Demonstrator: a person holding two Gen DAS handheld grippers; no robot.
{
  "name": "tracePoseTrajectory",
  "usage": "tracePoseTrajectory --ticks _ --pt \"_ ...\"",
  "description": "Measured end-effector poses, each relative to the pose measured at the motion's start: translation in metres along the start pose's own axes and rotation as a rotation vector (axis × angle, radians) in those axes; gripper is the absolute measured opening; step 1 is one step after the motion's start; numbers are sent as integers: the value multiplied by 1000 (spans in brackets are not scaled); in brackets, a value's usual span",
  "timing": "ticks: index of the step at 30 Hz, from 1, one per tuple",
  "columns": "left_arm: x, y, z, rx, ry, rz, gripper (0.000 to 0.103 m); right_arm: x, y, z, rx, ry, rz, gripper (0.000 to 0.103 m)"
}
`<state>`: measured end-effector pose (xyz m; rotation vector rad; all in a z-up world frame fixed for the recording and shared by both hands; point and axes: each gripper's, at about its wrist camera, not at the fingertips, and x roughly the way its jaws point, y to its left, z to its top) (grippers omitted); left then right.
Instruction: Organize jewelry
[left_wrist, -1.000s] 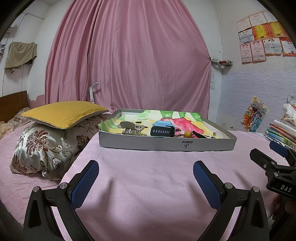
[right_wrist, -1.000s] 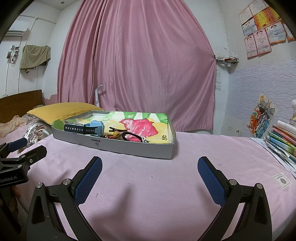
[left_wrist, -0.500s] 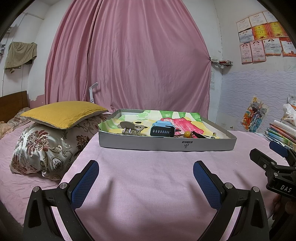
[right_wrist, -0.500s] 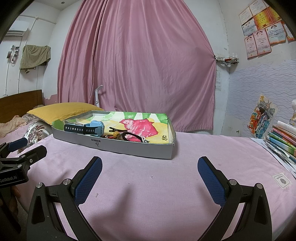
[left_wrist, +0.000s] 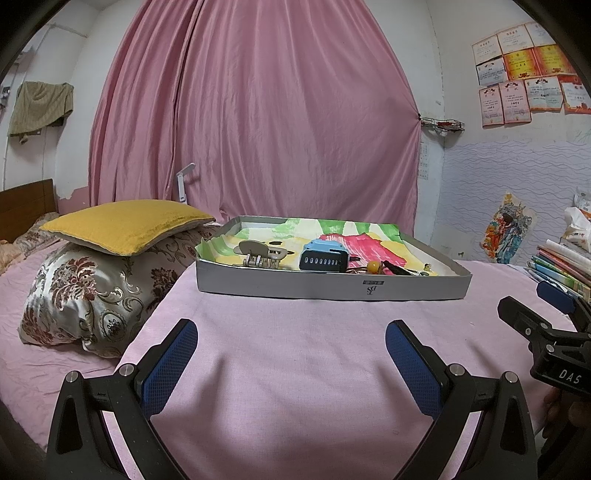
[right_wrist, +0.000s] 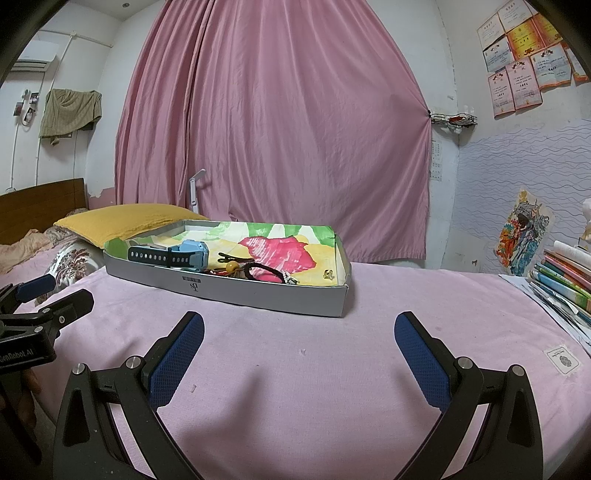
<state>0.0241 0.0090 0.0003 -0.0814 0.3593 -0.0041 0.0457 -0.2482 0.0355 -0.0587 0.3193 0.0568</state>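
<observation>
Pink bed (left_wrist: 295, 350); tray (right_wrist: 258, 291) wall partly hiding jewelry (right_wrist: 255, 271).

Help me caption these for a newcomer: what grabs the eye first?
The big pink curtain fills the back wall. In front of it, on the pink bedsheet, lies a shallow grey tray lined with a bright painted paper, holding a blue watch, a tan hair claw and small trinkets. Both grippers' blue-padded jaws stand open, empty, short of the tray.
</observation>
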Motion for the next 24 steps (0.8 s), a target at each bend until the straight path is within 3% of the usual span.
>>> tracePoseTrajectory --ticks 10,24 --pt "4 1 2 -21 32 -25 102 0 1 0 1 1 -2 101" --pt "5 1 2 -10 30 12 102 0 1 0 0 0 -3 101"
